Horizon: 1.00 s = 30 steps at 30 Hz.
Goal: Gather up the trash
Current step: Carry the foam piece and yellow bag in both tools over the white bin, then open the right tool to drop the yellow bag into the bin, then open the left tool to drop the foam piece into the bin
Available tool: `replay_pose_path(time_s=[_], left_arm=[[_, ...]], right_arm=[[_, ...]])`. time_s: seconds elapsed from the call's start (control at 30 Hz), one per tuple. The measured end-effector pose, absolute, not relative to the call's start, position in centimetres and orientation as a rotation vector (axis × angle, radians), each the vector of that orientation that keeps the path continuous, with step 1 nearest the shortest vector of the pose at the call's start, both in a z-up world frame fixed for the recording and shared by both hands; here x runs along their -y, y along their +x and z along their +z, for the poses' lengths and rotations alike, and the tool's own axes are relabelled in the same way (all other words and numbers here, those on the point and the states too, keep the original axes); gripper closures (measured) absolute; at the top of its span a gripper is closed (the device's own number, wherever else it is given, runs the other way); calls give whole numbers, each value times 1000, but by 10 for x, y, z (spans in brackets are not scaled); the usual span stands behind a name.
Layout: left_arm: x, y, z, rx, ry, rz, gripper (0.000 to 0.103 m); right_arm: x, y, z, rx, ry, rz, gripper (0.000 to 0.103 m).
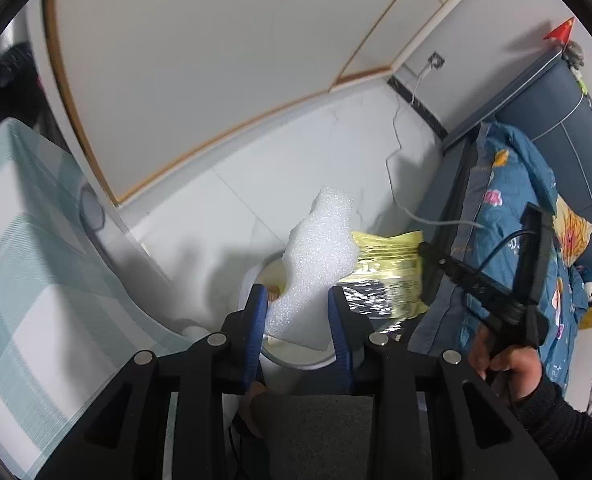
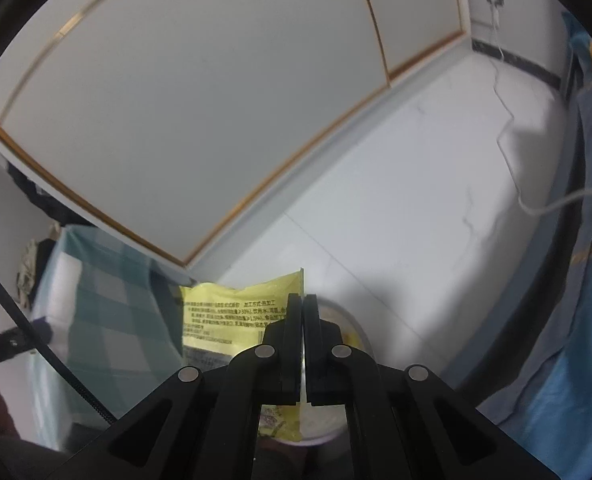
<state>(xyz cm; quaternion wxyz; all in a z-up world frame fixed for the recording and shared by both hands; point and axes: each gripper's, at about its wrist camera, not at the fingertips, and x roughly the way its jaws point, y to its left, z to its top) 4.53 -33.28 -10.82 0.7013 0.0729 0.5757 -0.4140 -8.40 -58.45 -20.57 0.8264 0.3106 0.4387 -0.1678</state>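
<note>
A: Where's the foam?
B: The left gripper (image 1: 298,300) pinches the white foam piece (image 1: 316,264) above the round bin (image 1: 296,360).
A: And the wrapper?
B: The yellow printed wrapper (image 2: 231,316) is clamped in the right gripper (image 2: 303,304), over the bin too.

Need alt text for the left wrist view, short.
The left gripper is shut on a chunk of white foam above a white bin on a pale tiled floor. To the right, the right gripper holds a yellow wrapper beside the foam, with a hand gripping its handle. A checked cloth fills the left edge.
</note>
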Motion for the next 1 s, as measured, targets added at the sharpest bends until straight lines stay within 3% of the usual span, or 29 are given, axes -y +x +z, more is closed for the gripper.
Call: replay_pose_path(time_s=[0.23,0.53,0.7,1.0], left_arm=[[359,46,-133,-1358,233,-957,77],[388,44,-168,-1485,341,-1012,77],[404,35,-179,-1471,445,-1025,77],[418,22,-198,-1482,574,-1052,75]], right_arm=[[581,-75,-245,-1036,665,-376,95],[590,-91,-251,-1034,762,-369,74],[596,-102,-237,-974,791,-422,43],[606,-109,-234,-960,838,-436,34]])
